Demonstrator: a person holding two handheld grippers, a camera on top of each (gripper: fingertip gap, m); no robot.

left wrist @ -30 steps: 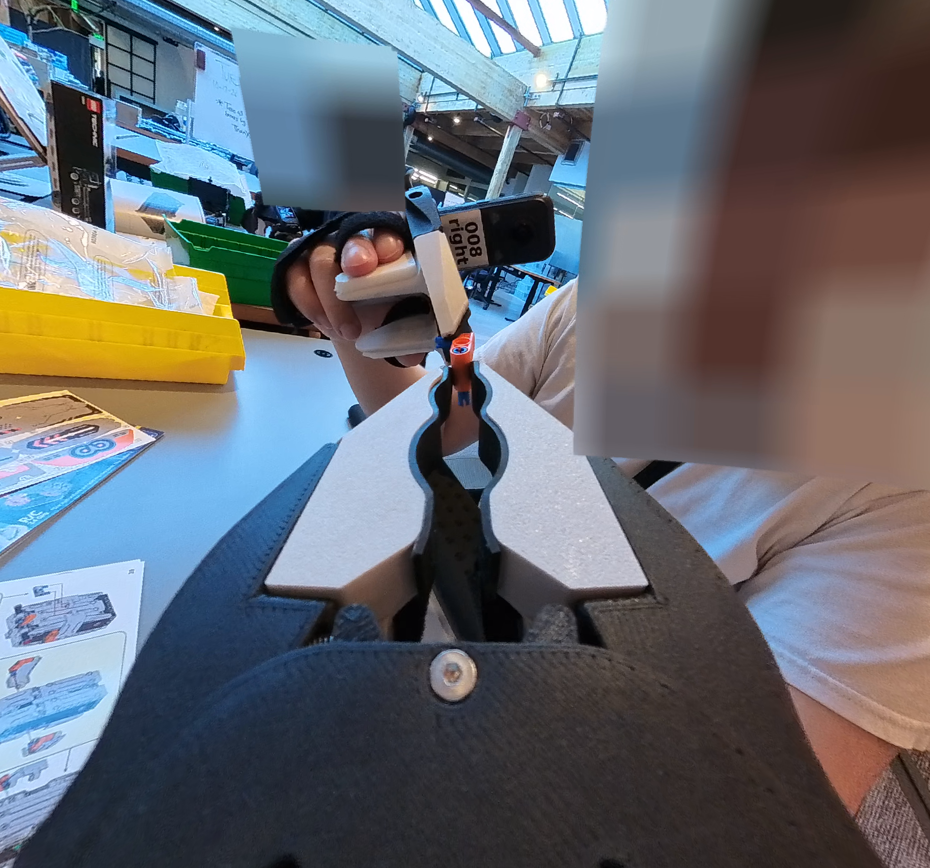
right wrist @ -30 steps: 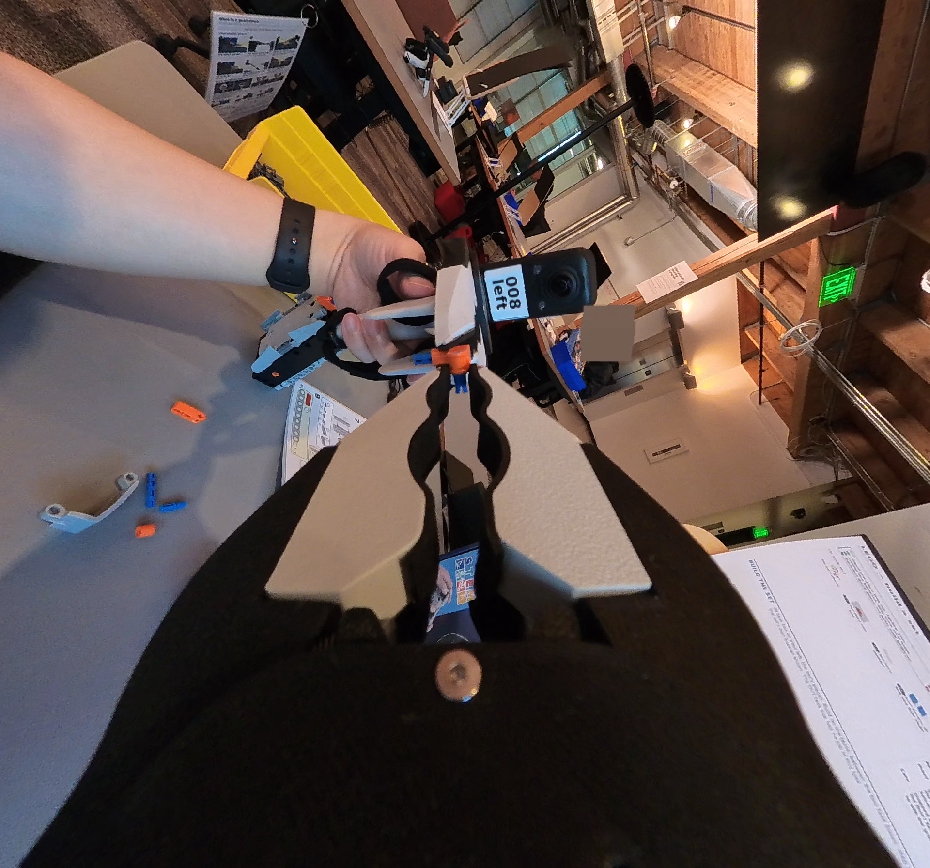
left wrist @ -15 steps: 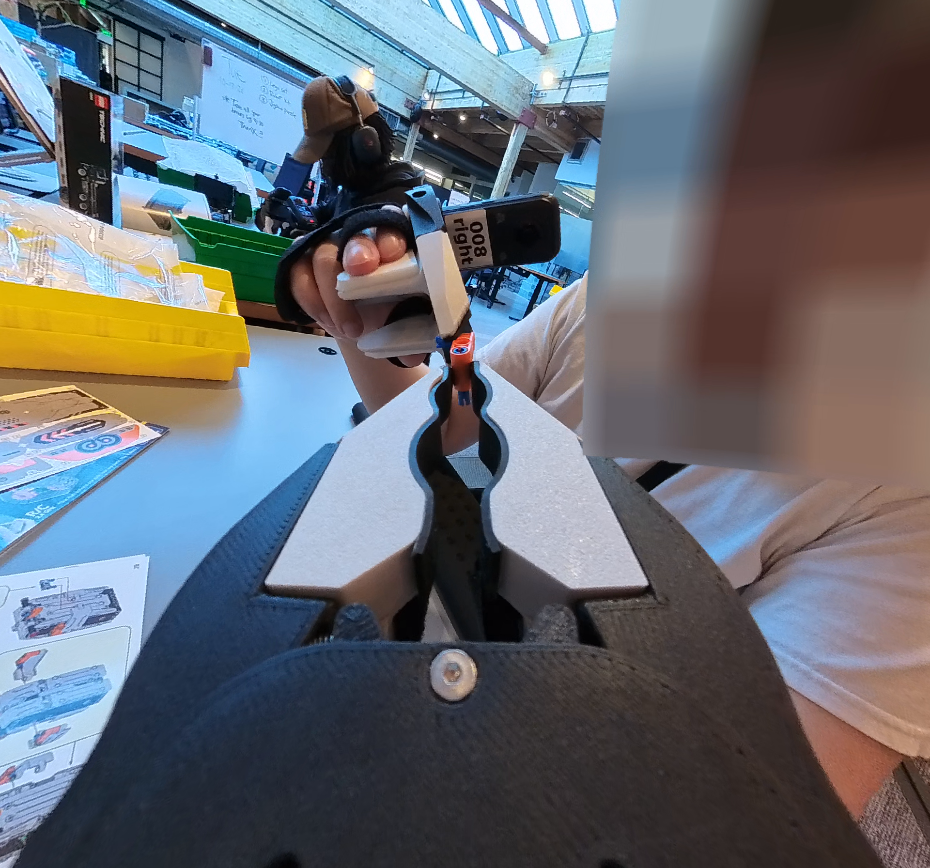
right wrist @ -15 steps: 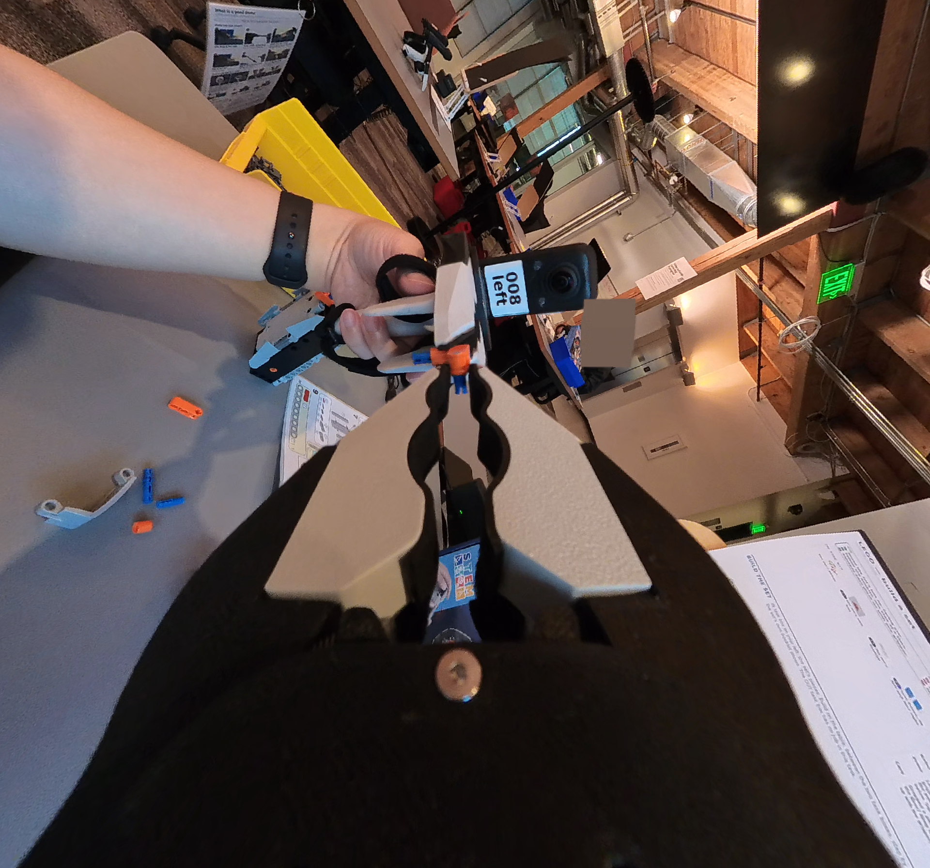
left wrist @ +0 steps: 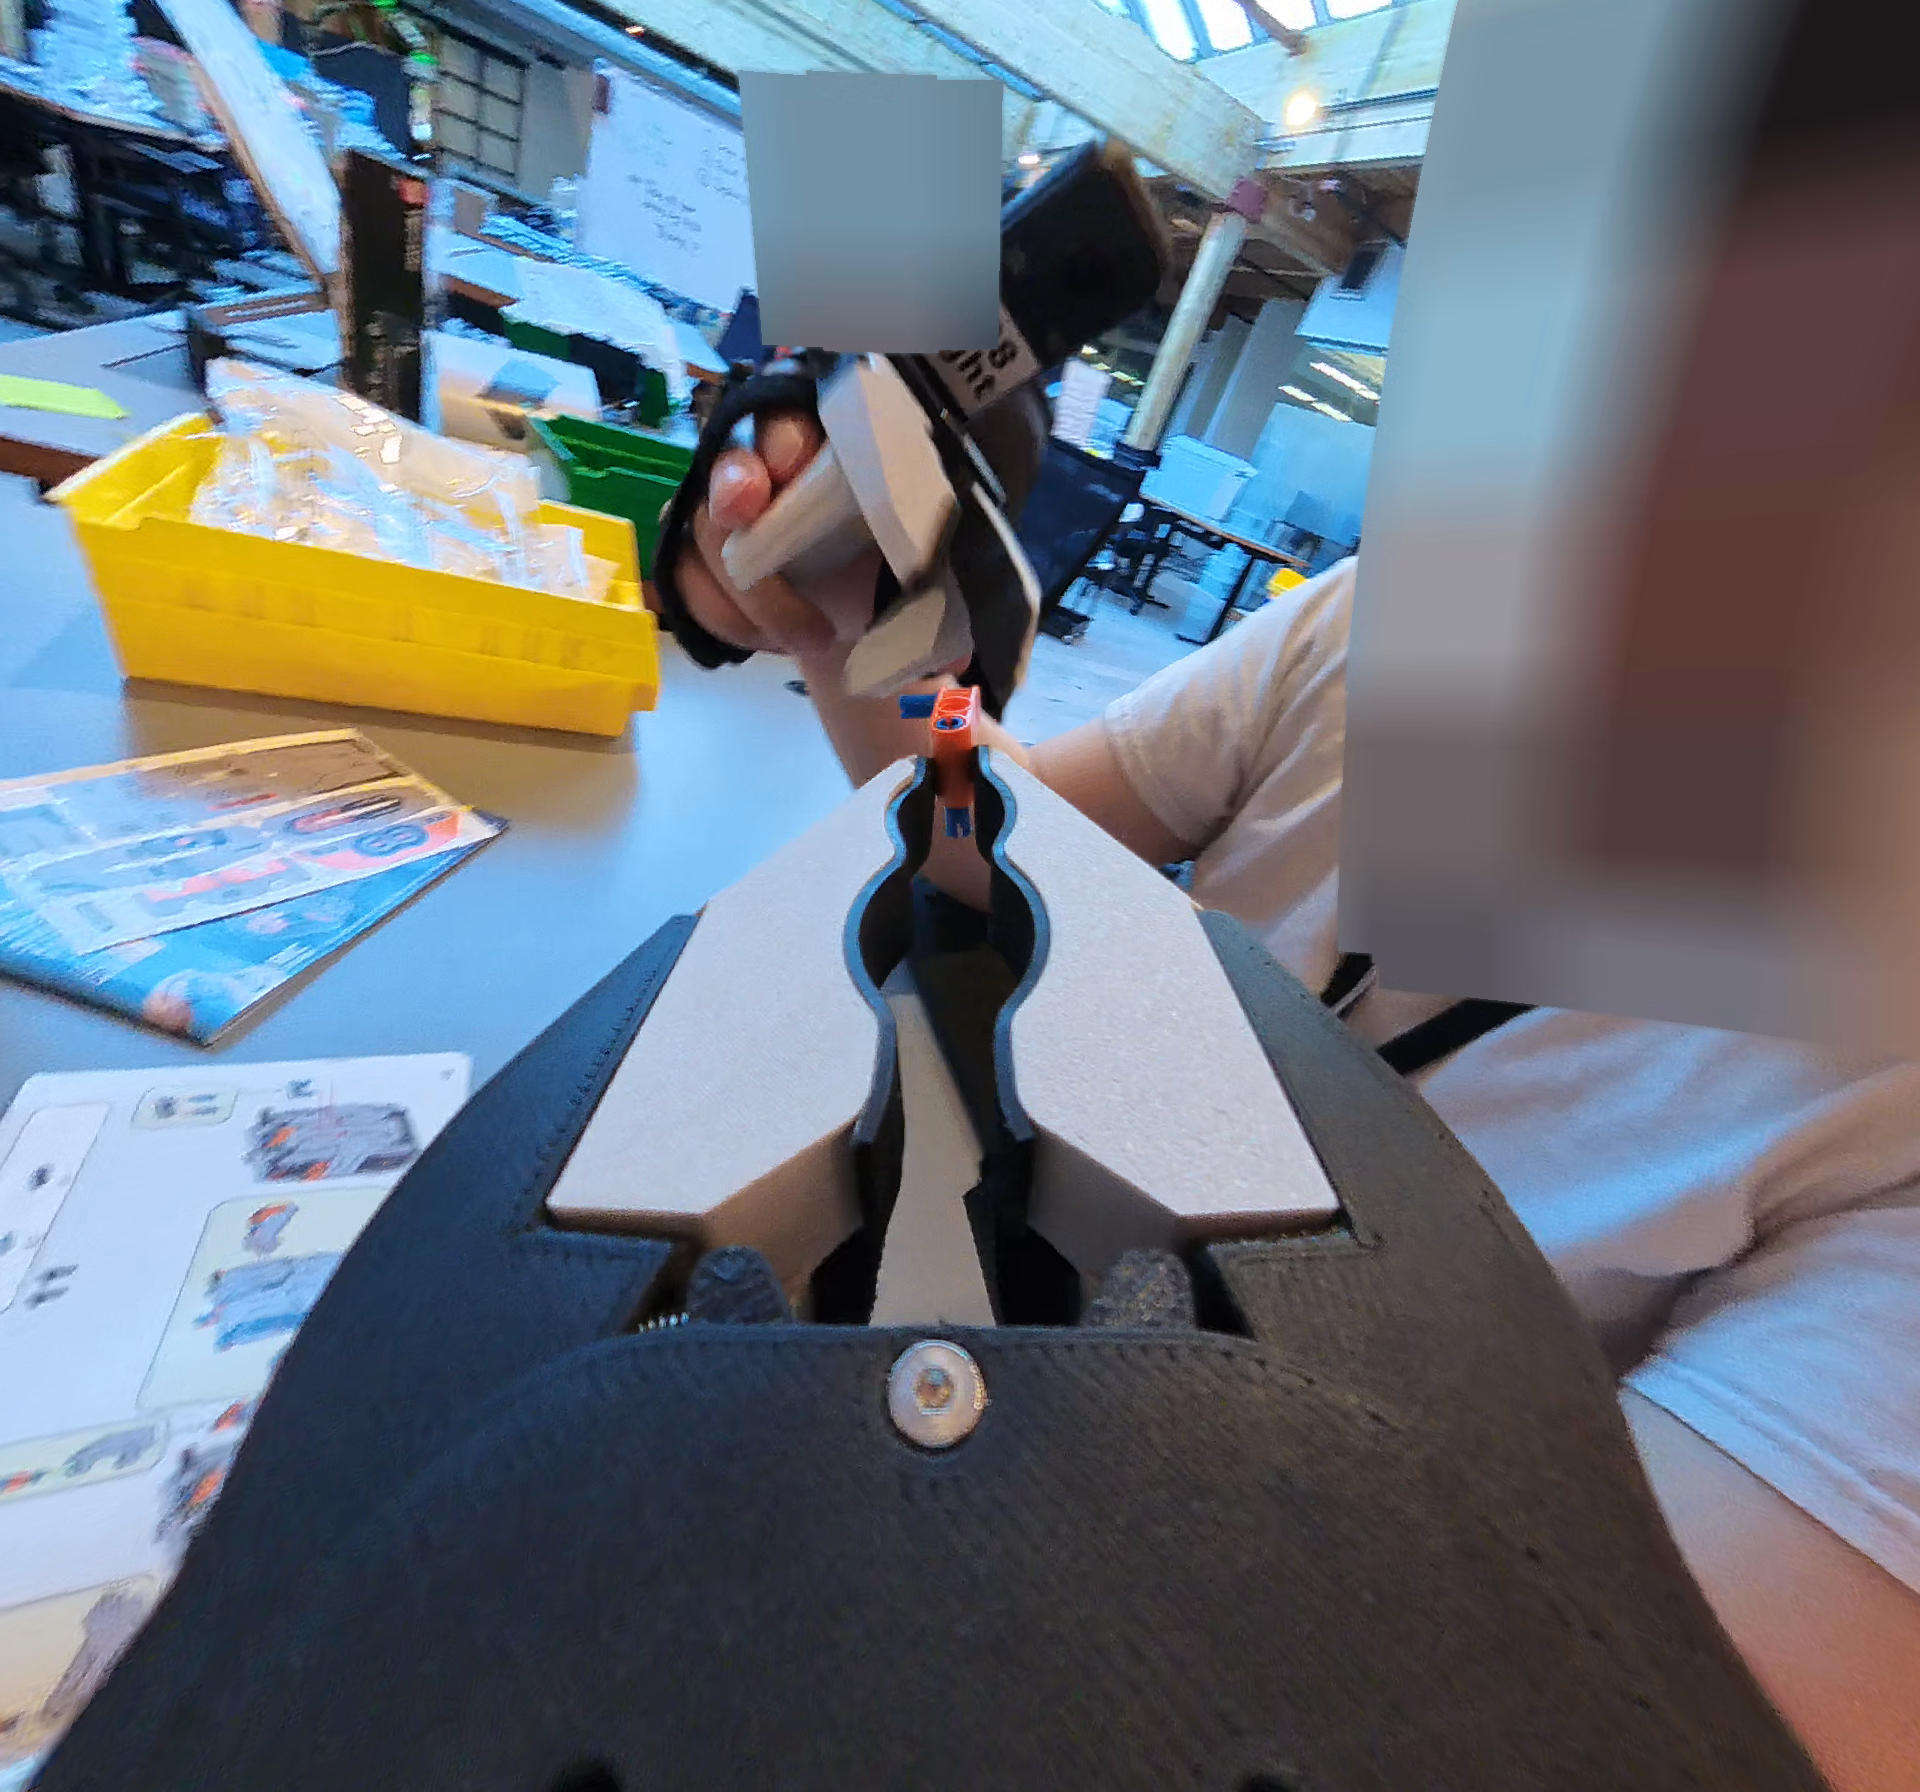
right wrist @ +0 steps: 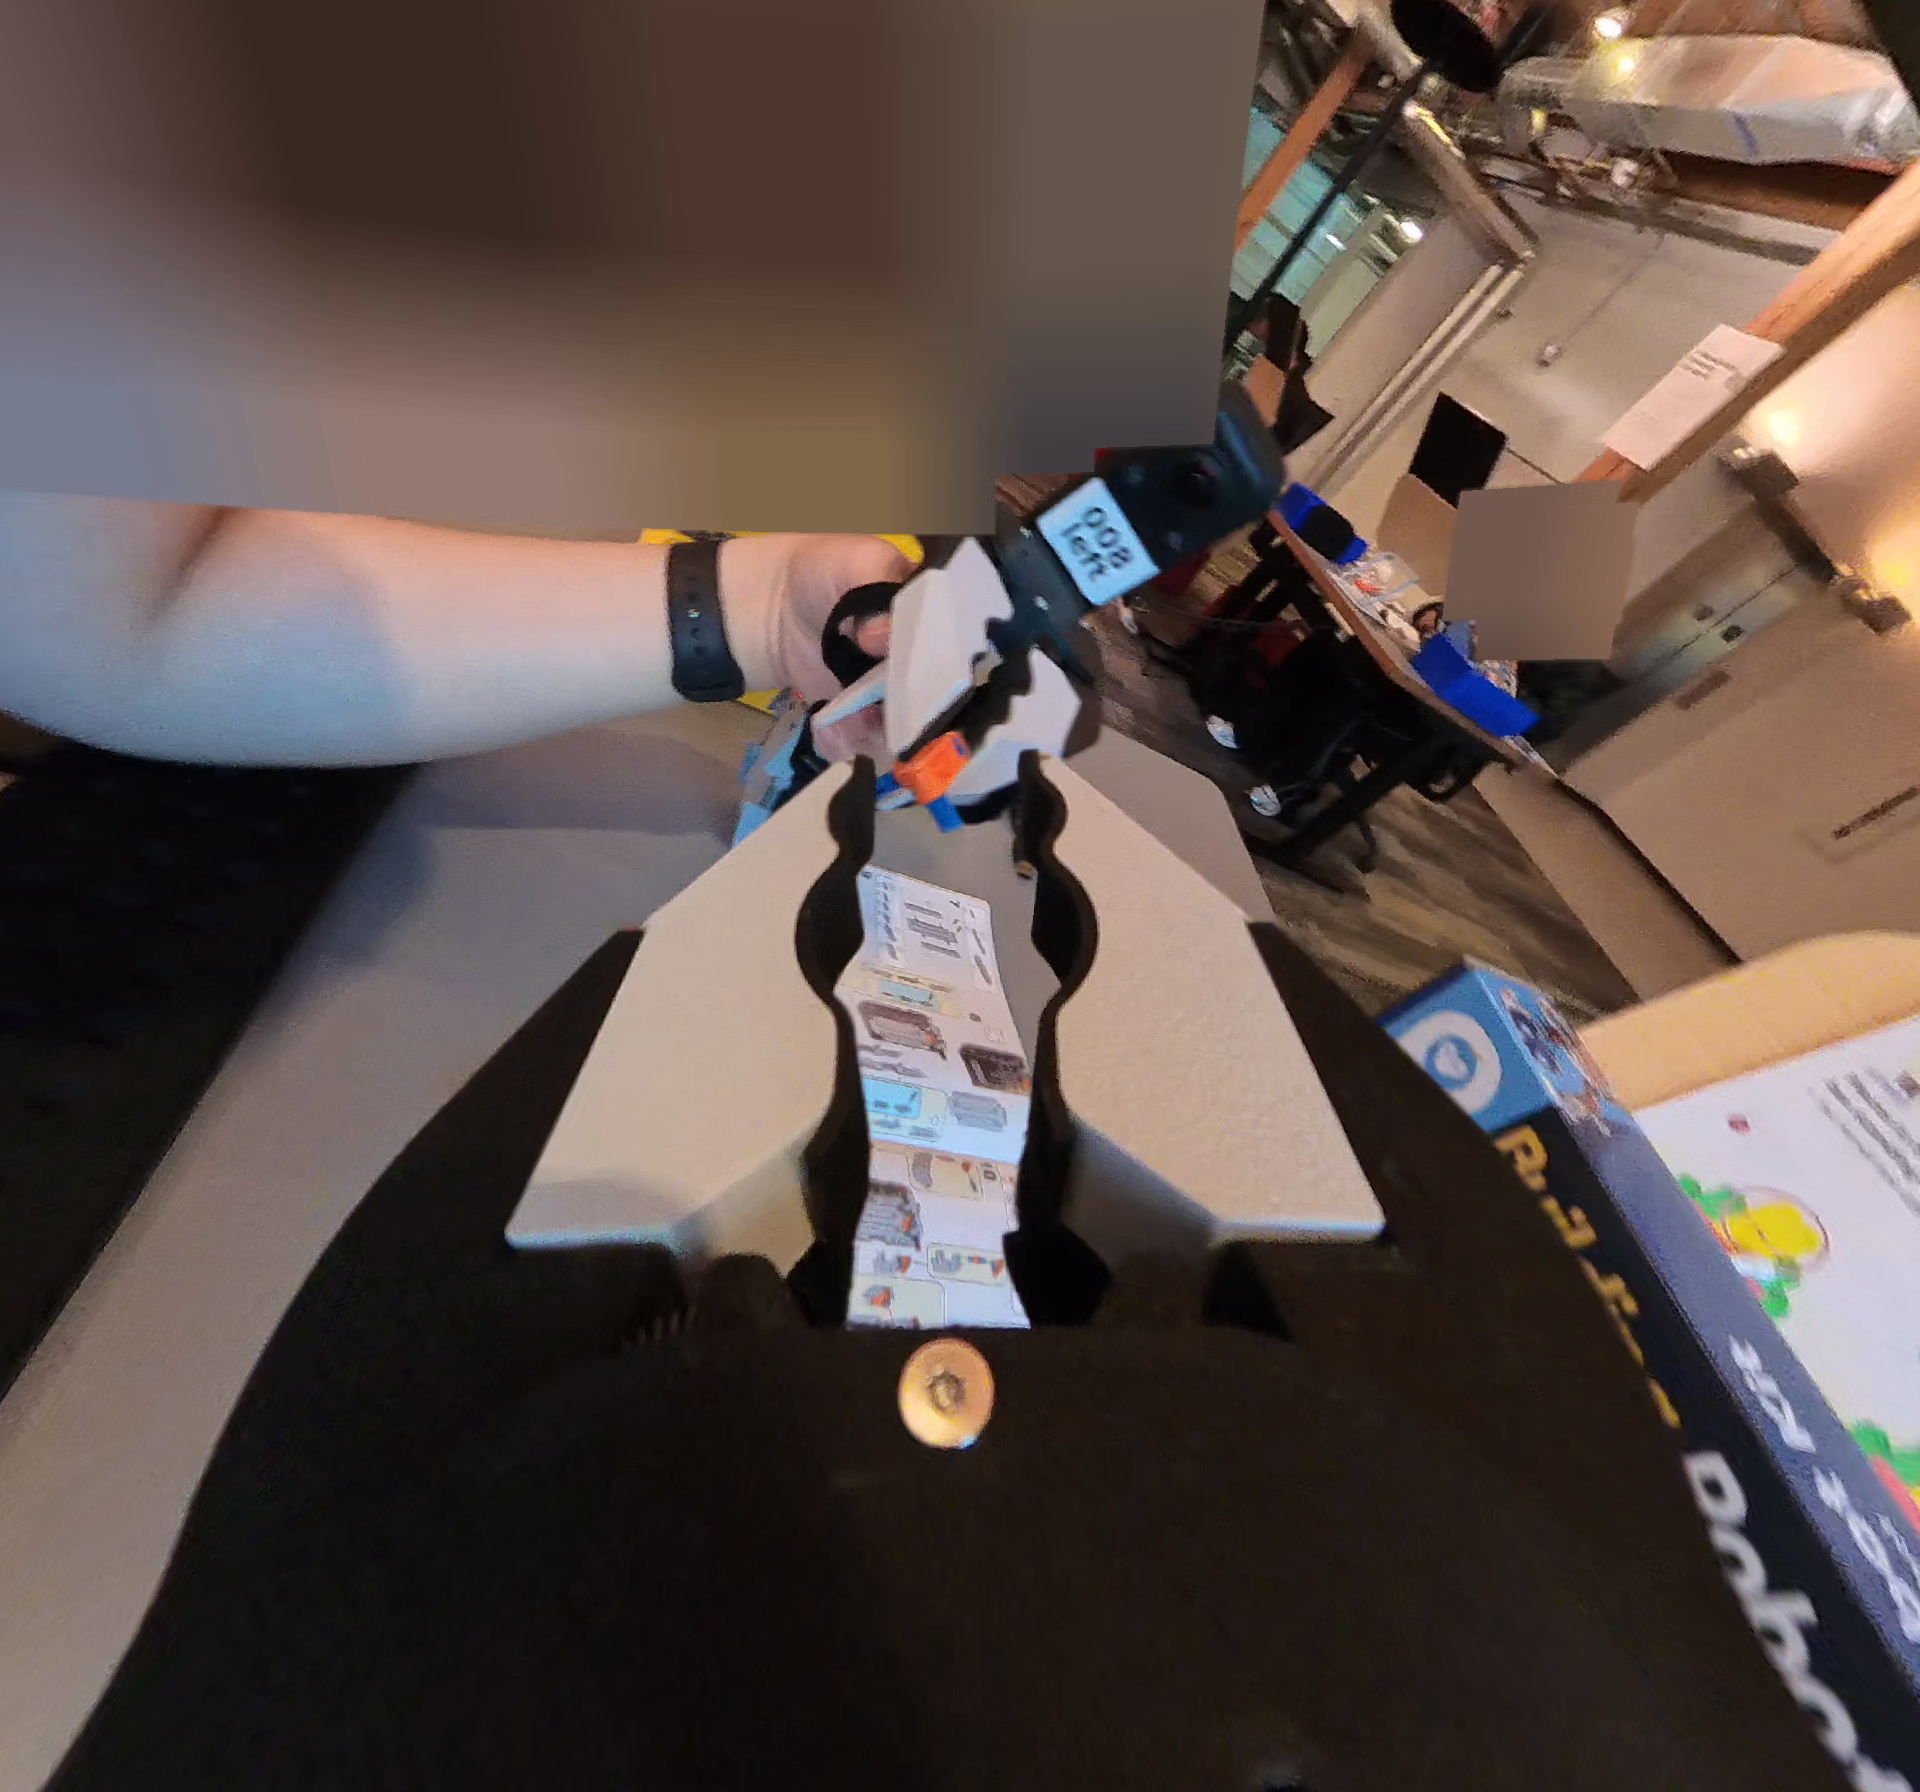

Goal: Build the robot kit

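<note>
My left gripper (left wrist: pixel 948 774) is shut on a small orange connector piece (left wrist: pixel 953 722) with blue pins, held up in the air above the grey table (left wrist: pixel 582 869). In the right wrist view the same orange piece (right wrist: pixel 932 768) sits in the left gripper's (right wrist: pixel 961 740) tips. My right gripper (right wrist: pixel 940 786) is open, and its two fingertips stand on either side of the orange piece without closing on it. The right gripper also shows tilted in the left wrist view (left wrist: pixel 951 672), held by a hand just beyond the piece.
A yellow bin (left wrist: pixel 364 641) with clear bags stands on the table at the left, a green bin (left wrist: pixel 613 475) behind it. A booklet (left wrist: pixel 208 869) and instruction sheets (left wrist: pixel 156 1223) lie near. A dark box (right wrist: pixel 1662 1327) stands at the right. A person's arm (right wrist: pixel 364 641) reaches across. Left and right tips are no more than a few centimetres apart.
My right gripper has opened and let go of the orange piece. The left gripper still holds it. Both grippers have tilted and the views have swung.
</note>
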